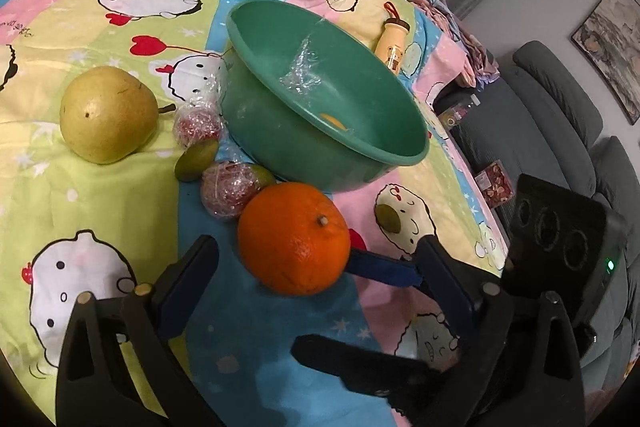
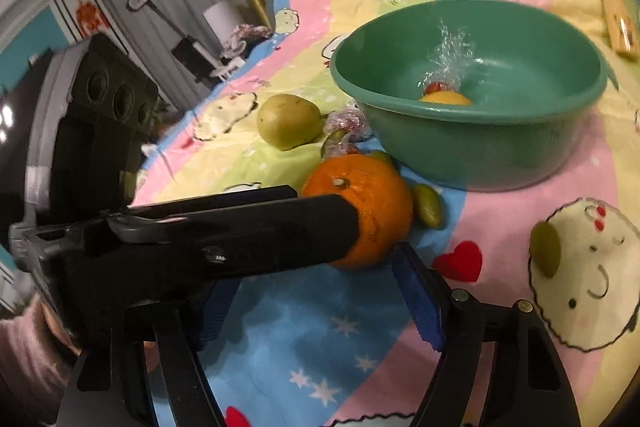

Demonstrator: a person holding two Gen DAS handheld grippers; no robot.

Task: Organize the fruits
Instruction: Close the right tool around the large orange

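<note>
Orange (image 1: pixel 294 238) sits on cartoon bedsheet (image 1: pixel 120 187) just in front of green basin (image 1: pixel 320 95) — btwn the spread jaws of left gripper (image 1: pixel 316 259) & right gripper (image 2: pixel 316 291); neither clamps it. Pear (image 1: pixel 107 114) lies to the left.

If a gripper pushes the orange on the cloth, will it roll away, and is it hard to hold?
The orange is round and rests free on the soft cloth, so a push would probably roll it, though folds may slow it. Its dimpled peel looks firm and probably grips well. It seems heavy for its size, so a wide, centred grip is safer.
</note>
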